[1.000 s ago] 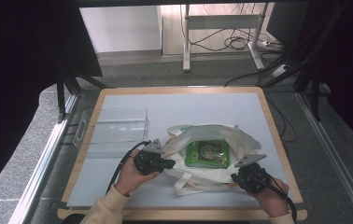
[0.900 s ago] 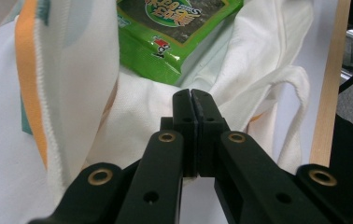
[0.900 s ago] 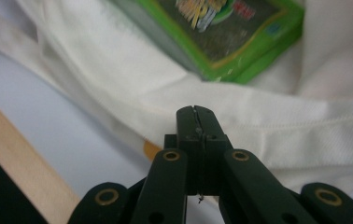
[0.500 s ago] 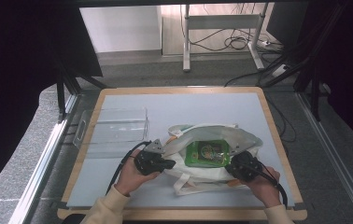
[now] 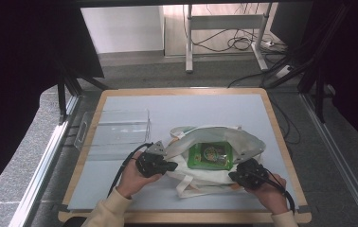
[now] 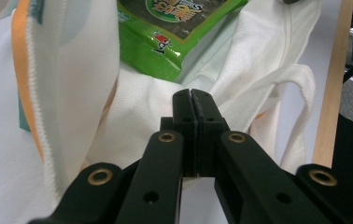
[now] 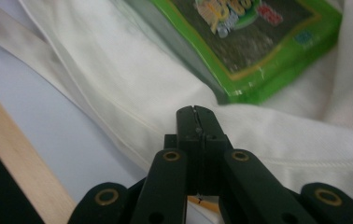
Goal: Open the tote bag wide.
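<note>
A white cloth tote bag (image 5: 246,142) lies open on the mat, with a green snack packet (image 5: 210,156) inside it. My left gripper (image 5: 170,166) is at the bag's left edge, its jaws shut. In the left gripper view the tips (image 6: 193,95) rest against the white bag (image 6: 146,112), just short of the green packet (image 6: 174,32). My right gripper (image 5: 234,176) is at the bag's near right corner, also shut. Its tips (image 7: 195,114) lie over the bag fabric (image 7: 118,84), close to the packet's corner (image 7: 258,51). I see no cloth between either pair of jaws.
A clear plastic stand (image 5: 120,125) sits on the mat left of the bag. The bag's handles (image 5: 191,187) trail toward the table's near wooden edge (image 5: 186,216). The grey mat (image 5: 191,109) stretches beyond the bag.
My right gripper has moved left and forward from the table's near right corner up to the bag. The left gripper has stayed put.
</note>
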